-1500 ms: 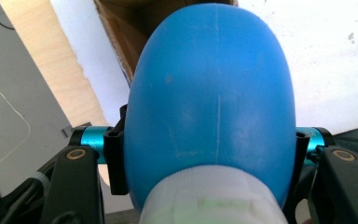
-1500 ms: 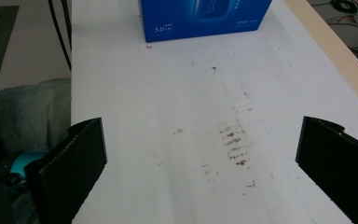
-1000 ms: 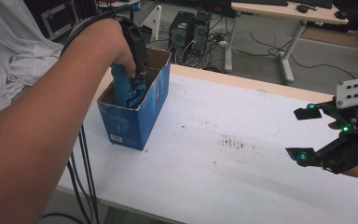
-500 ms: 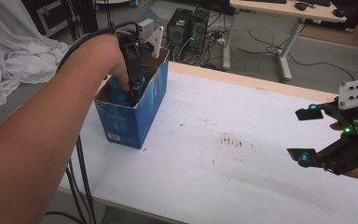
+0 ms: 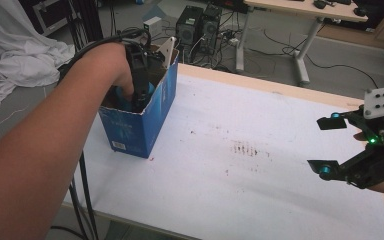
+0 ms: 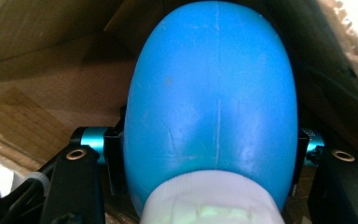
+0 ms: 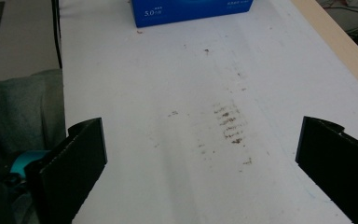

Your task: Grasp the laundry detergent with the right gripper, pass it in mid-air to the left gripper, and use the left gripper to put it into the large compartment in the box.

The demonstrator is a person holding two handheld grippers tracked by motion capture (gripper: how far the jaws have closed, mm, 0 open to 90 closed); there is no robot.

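Observation:
A blue cardboard box (image 5: 147, 120) stands open at the table's left edge, and it shows at the top of the right gripper view as well (image 7: 191, 11). My left gripper (image 5: 139, 97) reaches down into it from above. Its jaws are shut on a rounded blue bottle (image 6: 214, 102) with a white cap (image 6: 209, 200), with the brown cardboard inner walls all around. Far to the right, my right gripper (image 5: 326, 145) hovers over the table with its jaws wide open and nothing between them (image 7: 200, 158).
The white table top (image 5: 260, 200) has a patch of brown smudges (image 5: 245, 149) near its middle. Black cables (image 5: 82, 185) hang off the left edge. Computer towers (image 5: 197, 25) and a desk stand on the floor beyond; a white cloth (image 5: 15, 50) lies at far left.
The left hand has sunk deeper into the blue box with the bottle still gripped. The right gripper has stayed where it was, open.

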